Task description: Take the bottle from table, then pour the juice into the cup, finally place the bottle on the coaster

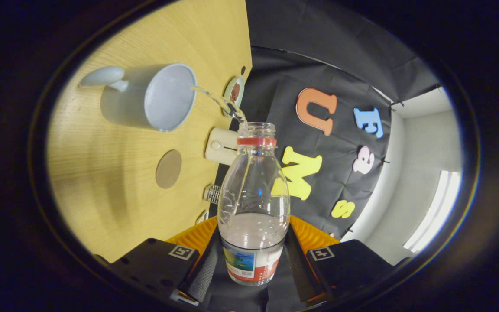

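Fingers (pixel 202 271) of the gripper (pixel 251 268) are pressing on both sides of the bottle (pixel 254 208), closed just to its width and gripping it low, at the labelled base. Its long axis is running straight forward from the fingers, with the open neck and red ring pointing away from them. The view is rolled, so the table (pixel 115 190) is standing beside the bottle like a wall; the bottle is lying tipped toward level. Clear liquid is pooling near the base, and a thin stream (pixel 219 102) is arcing from the mouth into the cup (pixel 154 96). That white cup is sitting on the table beyond the mouth, handle turned away. A round brown coaster (pixel 168 169) is lying on the table nearer the fingers.
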### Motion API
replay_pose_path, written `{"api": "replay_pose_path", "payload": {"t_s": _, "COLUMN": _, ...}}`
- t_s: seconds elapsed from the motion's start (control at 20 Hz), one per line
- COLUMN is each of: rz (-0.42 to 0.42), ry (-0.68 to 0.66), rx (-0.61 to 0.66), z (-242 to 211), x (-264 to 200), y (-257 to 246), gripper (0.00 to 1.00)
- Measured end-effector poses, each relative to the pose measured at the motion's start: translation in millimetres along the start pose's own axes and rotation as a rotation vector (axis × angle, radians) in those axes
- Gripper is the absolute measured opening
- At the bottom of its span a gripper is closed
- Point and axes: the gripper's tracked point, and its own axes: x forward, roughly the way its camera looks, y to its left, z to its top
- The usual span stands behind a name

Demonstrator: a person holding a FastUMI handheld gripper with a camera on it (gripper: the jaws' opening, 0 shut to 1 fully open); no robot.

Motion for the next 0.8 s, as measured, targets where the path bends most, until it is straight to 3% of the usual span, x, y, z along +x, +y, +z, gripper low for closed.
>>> {"api": "replay_pose_path", "payload": {"t_s": 0.8, "rz": -0.011, "ry": 0.018, "rx": -0.029, "z": -10.4, "x": 2.4, "y": -6.1, "gripper": 0.81}}
